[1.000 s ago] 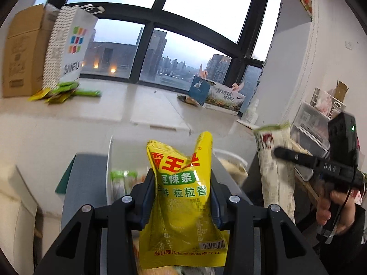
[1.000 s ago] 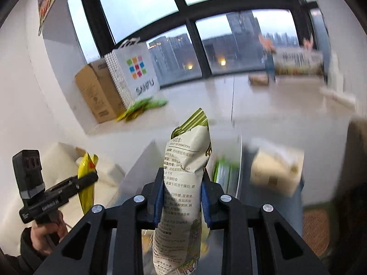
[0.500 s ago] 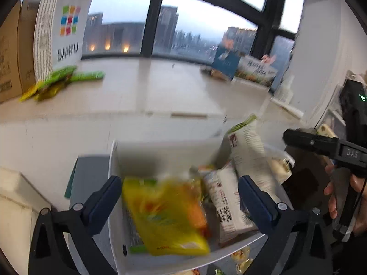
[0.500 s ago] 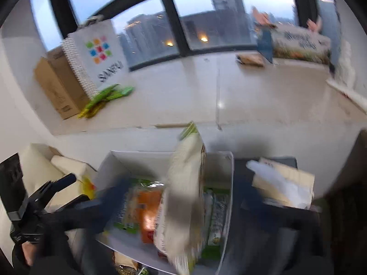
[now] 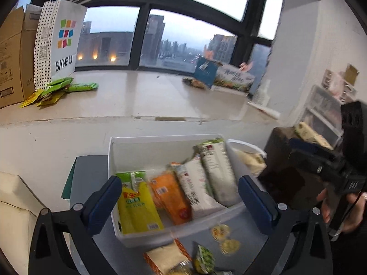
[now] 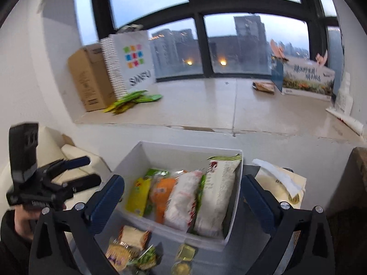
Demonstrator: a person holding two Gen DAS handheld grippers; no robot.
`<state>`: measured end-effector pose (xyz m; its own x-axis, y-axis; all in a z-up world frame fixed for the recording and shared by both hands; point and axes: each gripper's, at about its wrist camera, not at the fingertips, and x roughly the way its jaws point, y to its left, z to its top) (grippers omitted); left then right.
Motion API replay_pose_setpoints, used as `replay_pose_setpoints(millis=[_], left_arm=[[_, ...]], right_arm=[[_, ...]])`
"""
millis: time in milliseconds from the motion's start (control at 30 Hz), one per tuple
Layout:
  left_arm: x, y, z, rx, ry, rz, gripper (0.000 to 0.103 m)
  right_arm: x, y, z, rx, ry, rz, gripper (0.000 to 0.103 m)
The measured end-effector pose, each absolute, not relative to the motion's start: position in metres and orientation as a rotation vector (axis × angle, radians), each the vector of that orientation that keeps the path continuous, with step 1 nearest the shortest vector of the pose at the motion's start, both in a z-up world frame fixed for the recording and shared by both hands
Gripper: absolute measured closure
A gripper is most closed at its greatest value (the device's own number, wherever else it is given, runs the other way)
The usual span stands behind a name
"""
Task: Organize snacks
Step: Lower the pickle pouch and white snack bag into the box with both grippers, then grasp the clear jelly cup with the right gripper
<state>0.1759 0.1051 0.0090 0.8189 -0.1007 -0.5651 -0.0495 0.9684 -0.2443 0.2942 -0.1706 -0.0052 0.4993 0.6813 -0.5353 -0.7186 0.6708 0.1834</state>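
Left wrist view: a white bin sits directly ahead of the left gripper, whose fingers are spread wide with nothing between them. Right wrist view: the right gripper is equally wide apart and empty, framing the same bin.

Contents, largest to smallest: a tall pale packet leans against the bin's wall on the right gripper's side; a white packet lies beside it; an orange packet comes next; a yellow packet lies nearest the left gripper's inner finger.

Progress, judged from the layout: four packets are filed side by side, so the job appears well advanced. Left over, below both grippers on the grey table, are a tan packet, a small green packet and two round yellow sweets.

Clearance: the far half of the bin is open. Its near rim stands between the grippers and the loose snacks; a tissue box flanks the right gripper's outer side.
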Motion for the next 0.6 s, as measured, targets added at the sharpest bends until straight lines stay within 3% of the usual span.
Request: replay_pose_setpoints(millis=[233,600], left_arm=[[0.104,0.089,0.008,-0.279,0.594,-0.071,0.0],[0.029,0.085,-0.066,-0.401,0.703,-0.042,0.0]], right_arm=[[0.226,-0.208,-0.022,-0.075,0.583,0.911,0.0],[0.169,-0.243,-0.11,0.013,0.744,0.924,0.0]])
